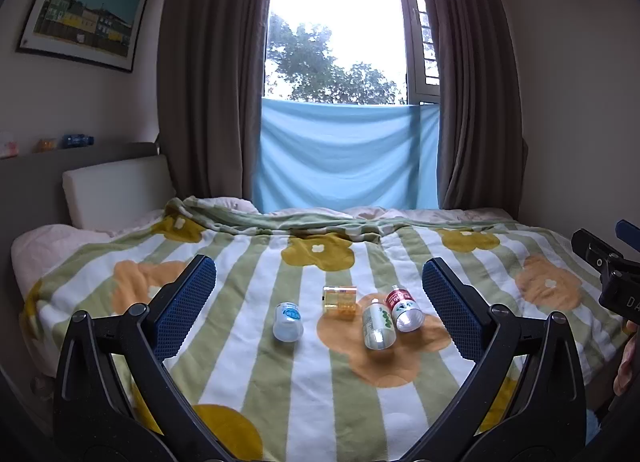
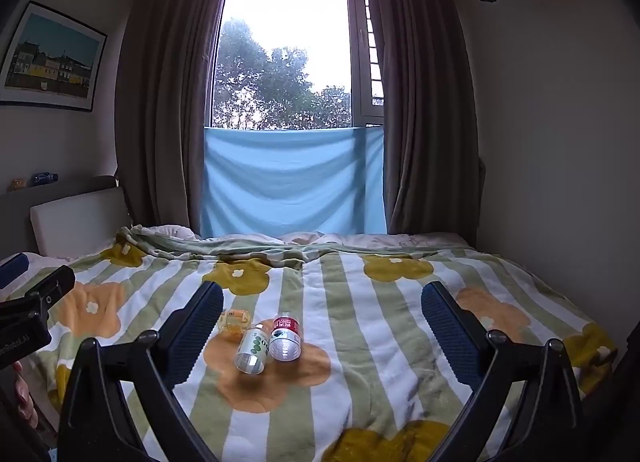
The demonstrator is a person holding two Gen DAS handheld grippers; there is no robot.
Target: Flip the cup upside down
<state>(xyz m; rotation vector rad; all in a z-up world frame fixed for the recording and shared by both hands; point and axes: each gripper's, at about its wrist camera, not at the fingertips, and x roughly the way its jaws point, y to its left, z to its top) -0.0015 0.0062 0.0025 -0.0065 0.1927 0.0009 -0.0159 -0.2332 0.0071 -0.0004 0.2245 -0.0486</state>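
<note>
On the blanket (image 1: 304,374), both spread hand-held grippers (image 1: 320,302) (image 2: 322,322) face the yellow cup (image 1: 340,301); bottle labels unreadable.

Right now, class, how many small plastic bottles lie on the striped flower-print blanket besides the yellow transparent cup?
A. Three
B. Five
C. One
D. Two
A: in the left wrist view a white blue-labelled bottle, a green-labelled clear bottle and a red-labelled clear bottle lie on the striped blanket around the yellow transparent cup.
</note>
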